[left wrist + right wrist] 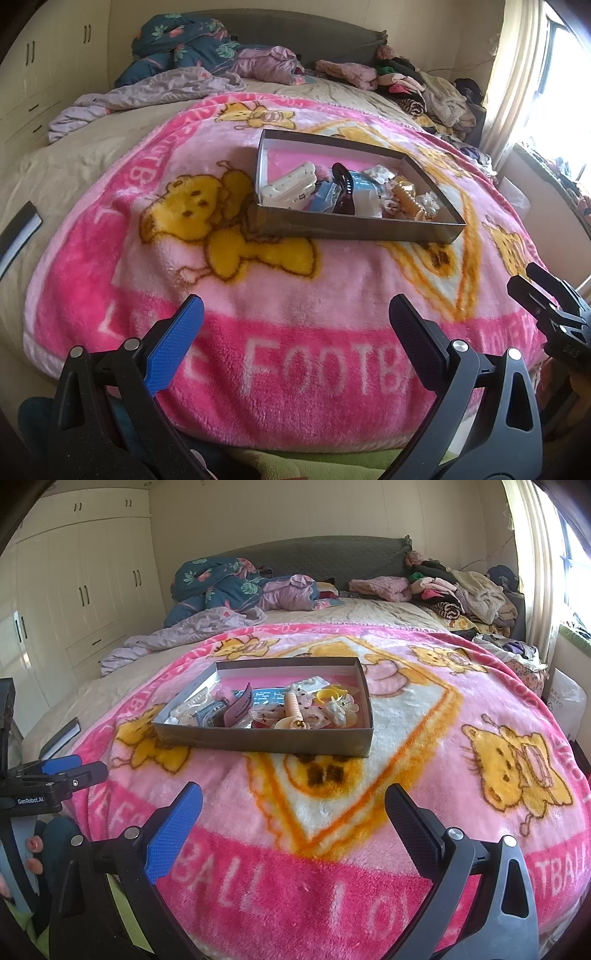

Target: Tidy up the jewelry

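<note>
Both claws gape empty over fleecy blanket; rectangular cardboard tray beyond.

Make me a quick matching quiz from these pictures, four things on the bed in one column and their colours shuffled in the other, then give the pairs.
Things:
1. blanket
2. box
3. headboard
4. bear print

Colours:
A. yellow
B. grey-green
C. pink
D. silver-grey

Pairs: 1-C, 2-D, 3-B, 4-A
</note>
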Demonstrator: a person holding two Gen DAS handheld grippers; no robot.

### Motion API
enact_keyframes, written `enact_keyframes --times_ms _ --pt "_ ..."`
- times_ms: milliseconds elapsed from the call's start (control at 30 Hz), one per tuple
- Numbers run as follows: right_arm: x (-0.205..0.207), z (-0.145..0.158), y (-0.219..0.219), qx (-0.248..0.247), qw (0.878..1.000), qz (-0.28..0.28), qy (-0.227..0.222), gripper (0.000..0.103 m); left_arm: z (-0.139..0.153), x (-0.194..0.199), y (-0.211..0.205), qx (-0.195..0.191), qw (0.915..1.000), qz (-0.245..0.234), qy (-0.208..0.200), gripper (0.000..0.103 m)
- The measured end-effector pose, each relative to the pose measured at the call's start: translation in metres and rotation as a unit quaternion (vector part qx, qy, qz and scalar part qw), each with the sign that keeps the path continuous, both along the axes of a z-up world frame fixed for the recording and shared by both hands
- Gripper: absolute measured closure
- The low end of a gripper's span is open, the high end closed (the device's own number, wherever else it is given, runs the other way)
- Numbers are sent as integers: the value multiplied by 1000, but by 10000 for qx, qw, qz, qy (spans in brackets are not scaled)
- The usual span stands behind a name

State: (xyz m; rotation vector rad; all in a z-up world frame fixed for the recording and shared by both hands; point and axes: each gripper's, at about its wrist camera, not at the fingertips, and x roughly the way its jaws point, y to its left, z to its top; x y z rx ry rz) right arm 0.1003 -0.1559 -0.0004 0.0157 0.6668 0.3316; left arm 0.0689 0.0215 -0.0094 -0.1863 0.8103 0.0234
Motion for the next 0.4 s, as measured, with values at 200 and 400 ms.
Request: enact_keyframes --times_ms 200,400 --pt "24 -7 -23 20 9996 -298 -7 7 -14 25 33 41 9983 563 157 11" --pt "122 -42 -123 -413 9823 -1802 311 7 -43 95 129 430 9821 1779 453 11"
